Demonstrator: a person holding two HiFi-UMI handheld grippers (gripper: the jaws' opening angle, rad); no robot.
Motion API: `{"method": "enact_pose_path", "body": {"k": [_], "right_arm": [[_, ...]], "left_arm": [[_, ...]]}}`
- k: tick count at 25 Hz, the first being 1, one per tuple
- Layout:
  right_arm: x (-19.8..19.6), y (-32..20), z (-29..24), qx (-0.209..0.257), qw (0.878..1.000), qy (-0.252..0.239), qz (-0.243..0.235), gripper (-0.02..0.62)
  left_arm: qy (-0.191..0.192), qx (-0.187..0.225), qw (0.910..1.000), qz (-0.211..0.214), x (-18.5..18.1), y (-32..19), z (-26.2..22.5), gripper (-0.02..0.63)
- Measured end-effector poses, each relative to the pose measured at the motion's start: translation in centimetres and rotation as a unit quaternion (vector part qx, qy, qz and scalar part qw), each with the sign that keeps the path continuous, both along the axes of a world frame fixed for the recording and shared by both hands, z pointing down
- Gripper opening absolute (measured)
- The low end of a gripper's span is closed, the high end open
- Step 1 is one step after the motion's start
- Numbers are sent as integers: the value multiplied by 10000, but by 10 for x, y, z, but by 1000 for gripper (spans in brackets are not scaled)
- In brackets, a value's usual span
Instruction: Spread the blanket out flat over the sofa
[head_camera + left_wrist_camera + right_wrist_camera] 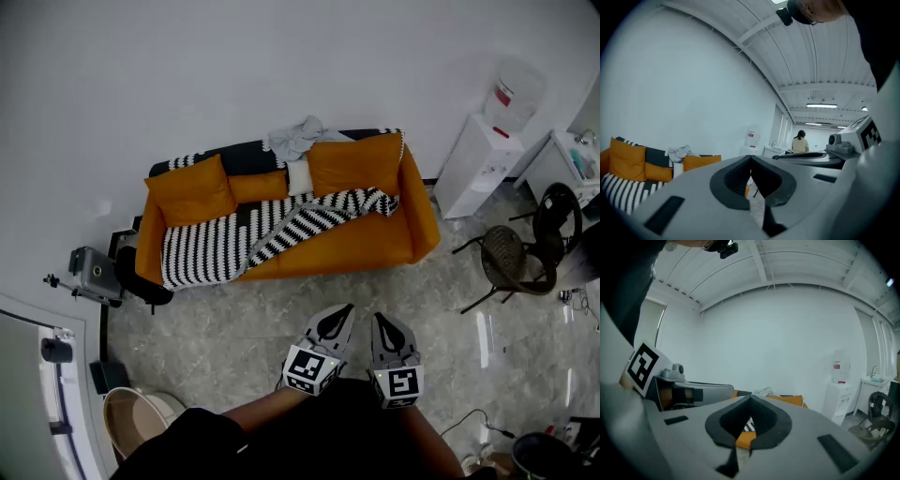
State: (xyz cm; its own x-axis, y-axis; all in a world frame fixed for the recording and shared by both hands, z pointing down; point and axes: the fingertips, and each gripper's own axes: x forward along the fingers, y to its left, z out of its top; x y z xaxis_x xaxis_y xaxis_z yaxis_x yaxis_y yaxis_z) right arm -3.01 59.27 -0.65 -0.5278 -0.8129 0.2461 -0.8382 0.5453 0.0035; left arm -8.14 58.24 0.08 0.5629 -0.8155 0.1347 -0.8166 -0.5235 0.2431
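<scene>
Loosely rumpled black-and-white striped blanket across orange sofa

The wall is plain white. The floor is grey stone, and it shines a bit. An orange sofa stands against the wall. To its right is a white water cooler with a bottle on top. Near that, out on the floor, is a dark woven chair. The ceiling is white with long ribs. Long lamps shine on it far down the room.
</scene>
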Motion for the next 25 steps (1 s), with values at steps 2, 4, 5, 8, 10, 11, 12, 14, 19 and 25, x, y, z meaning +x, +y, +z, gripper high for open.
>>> {"method": "enact_pose_path", "body": {"k": [2,4,5,8,10,11,12,14,19,25], "right_arm": [[-9,-4,5,24,10000,-28,-45,35],[-14,-7,11,5,10000,-19,-65,37],[-14,-8,12,-17,10000,-8,-61,36],[-9,-16,15,-123,9999,-118,-9,37],[-3,-26,21,-197,9995,-246,86,38],[0,-32,25,-226,9992,-288,128,38],[1,-38,30,-256,9991,-322,137,38],[2,-52,40,-351,9986,-391,68,40],[5,-113,69,-587,9968,-481,-233,39],[41,-247,93,-434,9955,-826,-147,40]], "left_arm": [[-6,29,10000,45,-4,-6,1,12],[17,80,9999,68,-7,-11,-2,12],[20,117,9999,70,-8,-13,-4,12],[-37,213,9997,74,-9,-18,-3,12],[19,167,9998,79,-8,-23,4,12],[54,119,9999,72,-8,-26,8,12],[67,73,9999,41,-9,-31,13,12],[40,7,10000,-79,-12,-43,21,12],[-13,-66,9992,-383,-19,-99,31,12],[-231,-477,9972,-519,-3,-204,62,14]]}}
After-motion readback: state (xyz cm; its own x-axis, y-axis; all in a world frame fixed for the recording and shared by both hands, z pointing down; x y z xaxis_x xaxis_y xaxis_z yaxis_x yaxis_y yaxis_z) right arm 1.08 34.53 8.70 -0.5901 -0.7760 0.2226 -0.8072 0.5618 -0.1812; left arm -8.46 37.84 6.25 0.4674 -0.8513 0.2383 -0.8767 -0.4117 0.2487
